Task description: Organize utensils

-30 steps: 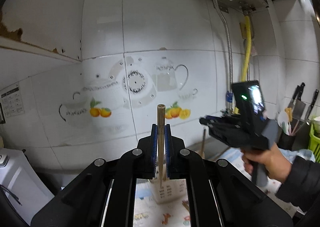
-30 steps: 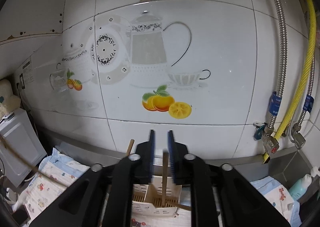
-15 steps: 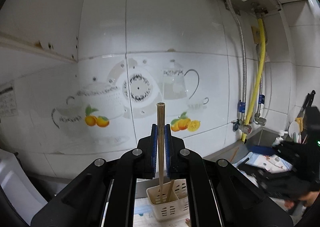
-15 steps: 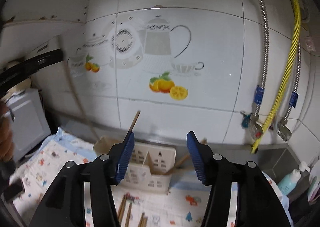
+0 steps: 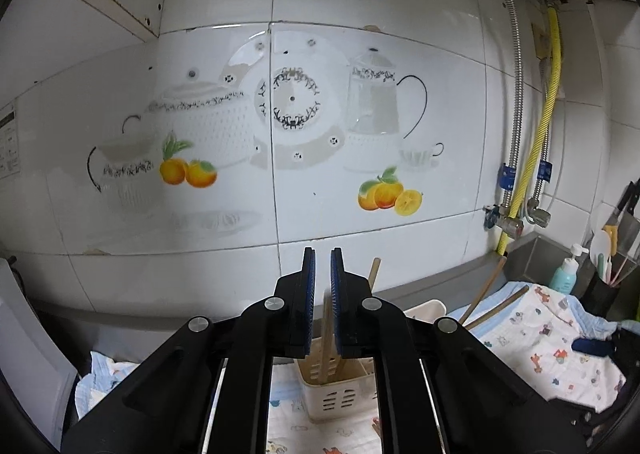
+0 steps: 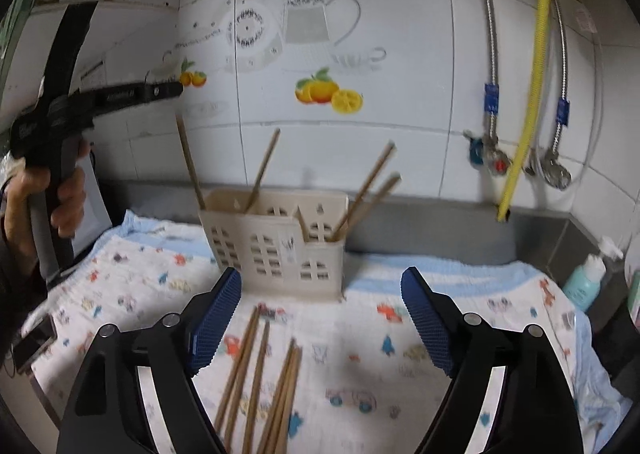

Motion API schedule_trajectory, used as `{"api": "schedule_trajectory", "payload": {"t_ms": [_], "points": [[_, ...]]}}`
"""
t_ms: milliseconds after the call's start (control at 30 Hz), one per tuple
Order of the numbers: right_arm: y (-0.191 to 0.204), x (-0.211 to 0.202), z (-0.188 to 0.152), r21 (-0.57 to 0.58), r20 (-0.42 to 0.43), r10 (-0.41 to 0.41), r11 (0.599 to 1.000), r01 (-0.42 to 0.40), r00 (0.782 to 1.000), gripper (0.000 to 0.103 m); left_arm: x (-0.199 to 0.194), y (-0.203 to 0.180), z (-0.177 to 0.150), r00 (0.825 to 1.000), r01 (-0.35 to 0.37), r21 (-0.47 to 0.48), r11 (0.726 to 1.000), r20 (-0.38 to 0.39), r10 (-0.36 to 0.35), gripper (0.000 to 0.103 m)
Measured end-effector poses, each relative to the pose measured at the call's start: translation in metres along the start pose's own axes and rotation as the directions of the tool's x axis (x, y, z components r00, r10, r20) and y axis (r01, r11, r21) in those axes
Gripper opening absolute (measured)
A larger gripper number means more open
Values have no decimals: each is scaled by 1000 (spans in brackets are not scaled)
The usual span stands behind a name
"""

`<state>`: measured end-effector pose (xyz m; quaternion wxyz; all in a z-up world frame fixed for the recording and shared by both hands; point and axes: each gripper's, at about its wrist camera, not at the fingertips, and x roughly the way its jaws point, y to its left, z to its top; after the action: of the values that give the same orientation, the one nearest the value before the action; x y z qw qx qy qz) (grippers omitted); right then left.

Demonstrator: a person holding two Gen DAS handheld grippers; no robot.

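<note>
Hovering above a cream slotted utensil holder (image 5: 340, 394), the left gripper (image 5: 322, 294) has its blue pads a narrow gap apart, and a wooden chopstick (image 5: 329, 334) stands in that gap against the right pad with its lower end down in the holder; whether the pads are pressing it cannot be told from this view. From the right wrist view the same holder (image 6: 276, 246) sits on a cartoon-printed cloth (image 6: 440, 334) in front of the tiled wall (image 6: 400, 134), with several chopsticks leaning out of its compartments at different angles, two on the left side (image 6: 264, 166) and two on the right (image 6: 368, 182). The right gripper (image 6: 320, 318) is spread wide and holds nothing, its fingers either side of the space in front of the holder. Loose chopsticks (image 6: 264, 386) lie in a rough bundle on the cloth between and below those fingers. A teal soap bottle (image 6: 586, 280) stands at the far right.
</note>
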<state>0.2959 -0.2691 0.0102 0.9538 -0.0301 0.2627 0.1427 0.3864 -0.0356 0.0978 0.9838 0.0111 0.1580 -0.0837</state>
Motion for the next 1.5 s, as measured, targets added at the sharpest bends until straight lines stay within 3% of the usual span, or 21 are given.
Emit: {"api": "schedule_trajectory", "payload": {"t_ms": [133,200,233,500,667,933,1133,1400,1500], "points": [[-1,-8,-19,19,-20,-1,1000,1,1000,83,-2,-1,-1,1000,3,-2,1000,-10,-3,10],[-2,-12,-26,30,-30,-14,999,15,999,87,-8,-2,-2,1000,-4,-3,1000,-10,4,24],[-2,-14,-31,35,-33,-21,999,22,999,87,-11,-3,-2,1000,-7,-4,1000,-6,7,38],[-2,-35,-72,71,-95,-33,997,39,995,91,-57,-2,-18,1000,-6,-14,1000,5,6,53],[0,-47,-105,64,-143,-38,997,47,989,91,-91,2,-42,1000,6,-55,998,-19,-7,68],[13,-56,-152,74,-208,-1,997,16,978,90,-129,-6,-90,997,23,-73,997,-66,-28,78],[22,-55,-173,76,-228,16,997,2,974,75,-138,-7,-130,989,7,-110,994,-147,-23,80],[27,-40,-188,81,-273,43,996,-22,961,40,-137,0,-171,973,-32,-160,987,-231,-6,80],[26,-36,-189,89,-278,50,996,-27,959,32,-134,0,-182,966,-52,-155,987,-259,10,80]]}}
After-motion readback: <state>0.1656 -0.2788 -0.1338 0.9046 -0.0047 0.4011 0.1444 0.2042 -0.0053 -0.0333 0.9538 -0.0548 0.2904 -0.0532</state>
